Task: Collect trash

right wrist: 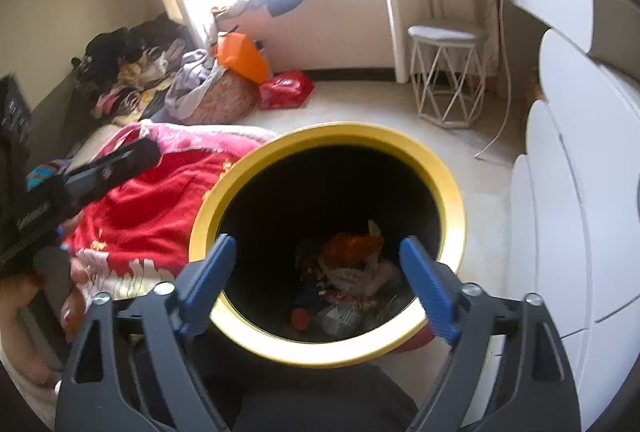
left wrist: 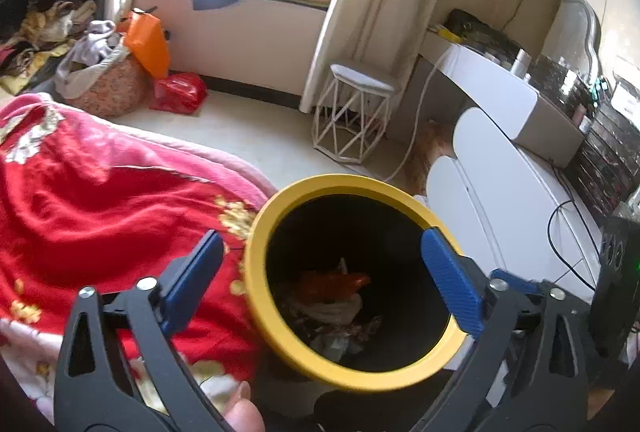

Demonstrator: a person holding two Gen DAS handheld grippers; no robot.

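Note:
A black trash bin with a yellow rim [left wrist: 352, 182] [right wrist: 340, 132] stands on the floor between a bed and a white cabinet. At its bottom lies trash: an orange wrapper [left wrist: 332, 282] [right wrist: 352, 246] on top of crumpled white and dark scraps. My left gripper [left wrist: 320, 236] is open above the bin's mouth, its blue fingers straddling the opening with nothing between them. My right gripper [right wrist: 318, 241] is also open over the mouth, and its blue fingers are empty too.
A red flowered blanket [left wrist: 100, 200] covers the bed left of the bin. A white cabinet [right wrist: 568, 192] stands to the right. Beyond are a white wire stool [left wrist: 352, 120], a white cable on the floor, an orange bag [left wrist: 146, 42], a red bag [left wrist: 178, 92] and piled clothes.

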